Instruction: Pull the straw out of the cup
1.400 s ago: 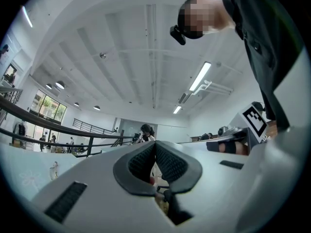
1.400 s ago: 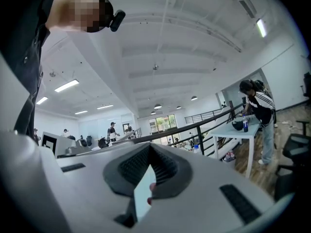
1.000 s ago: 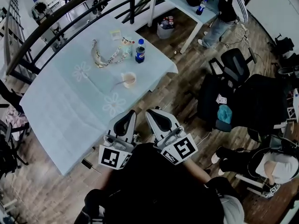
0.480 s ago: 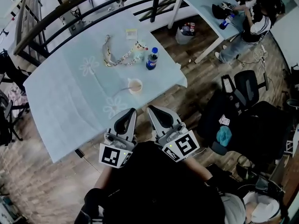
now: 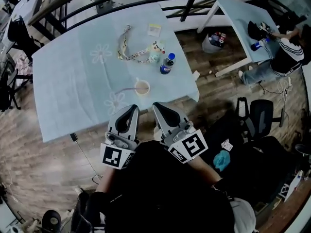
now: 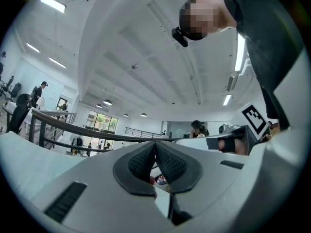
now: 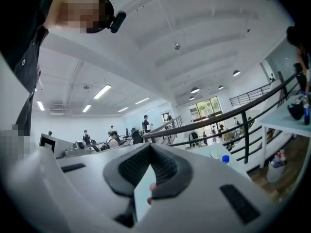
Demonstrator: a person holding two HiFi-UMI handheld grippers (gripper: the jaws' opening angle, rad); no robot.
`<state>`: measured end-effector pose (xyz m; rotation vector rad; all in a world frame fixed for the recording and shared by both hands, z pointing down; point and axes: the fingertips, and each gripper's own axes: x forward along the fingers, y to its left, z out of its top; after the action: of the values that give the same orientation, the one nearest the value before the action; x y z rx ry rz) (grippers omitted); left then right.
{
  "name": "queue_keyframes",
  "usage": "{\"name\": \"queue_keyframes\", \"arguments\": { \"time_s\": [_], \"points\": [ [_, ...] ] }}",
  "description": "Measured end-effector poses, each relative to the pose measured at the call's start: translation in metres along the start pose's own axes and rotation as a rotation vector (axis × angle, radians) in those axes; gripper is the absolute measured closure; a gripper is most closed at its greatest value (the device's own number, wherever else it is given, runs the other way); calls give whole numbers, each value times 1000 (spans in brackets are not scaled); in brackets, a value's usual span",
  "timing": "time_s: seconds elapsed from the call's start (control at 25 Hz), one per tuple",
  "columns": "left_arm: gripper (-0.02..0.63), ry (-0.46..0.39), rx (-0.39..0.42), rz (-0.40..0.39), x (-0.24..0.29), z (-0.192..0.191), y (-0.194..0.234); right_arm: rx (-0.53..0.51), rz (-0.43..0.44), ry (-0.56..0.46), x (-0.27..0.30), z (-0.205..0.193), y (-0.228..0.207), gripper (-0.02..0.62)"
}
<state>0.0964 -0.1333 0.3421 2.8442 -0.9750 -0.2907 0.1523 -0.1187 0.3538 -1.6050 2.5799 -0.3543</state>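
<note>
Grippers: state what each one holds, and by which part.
Nothing is held. The left gripper and the right gripper have their jaws together on nothing; the straw sits in the cup, untouched.

A table under a light blue cloth (image 5: 63, 96) fills the left and middle. Close to its near right corner stands a small round paper cup (image 5: 142, 87). A thin pale straw (image 5: 127, 89) sits in the cup and leans out to the left. A dark plastic bottle with a blue cap (image 5: 166, 65) stands farther off, to the right. Left of the bottle lies a looped patterned strap (image 5: 127, 50), with a small flat packet (image 5: 154, 29) beyond it. The left gripper (image 5: 130, 110) and right gripper (image 5: 159, 107) sit side by side at the table's near edge, apart from the cup. A black metal rail (image 5: 53, 4) runs behind the table.
</note>
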Motion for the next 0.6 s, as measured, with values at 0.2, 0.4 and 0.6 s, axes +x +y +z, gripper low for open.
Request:
{"name": "queue_keyframes", "arguments": {
  "time_s": [0.2,0.4,0.6],
  "points": [
    [592,6,7,136,3,-16,-1,-11,119,35,0,-3,-10,586],
    [592,-21,2,281,5,-19,5,-21,216,53,-1,2,-19,586],
    [592,-23,-33,406,-5,-48,13,-26,276,93,-2,-9,-28,586]
  ]
}}
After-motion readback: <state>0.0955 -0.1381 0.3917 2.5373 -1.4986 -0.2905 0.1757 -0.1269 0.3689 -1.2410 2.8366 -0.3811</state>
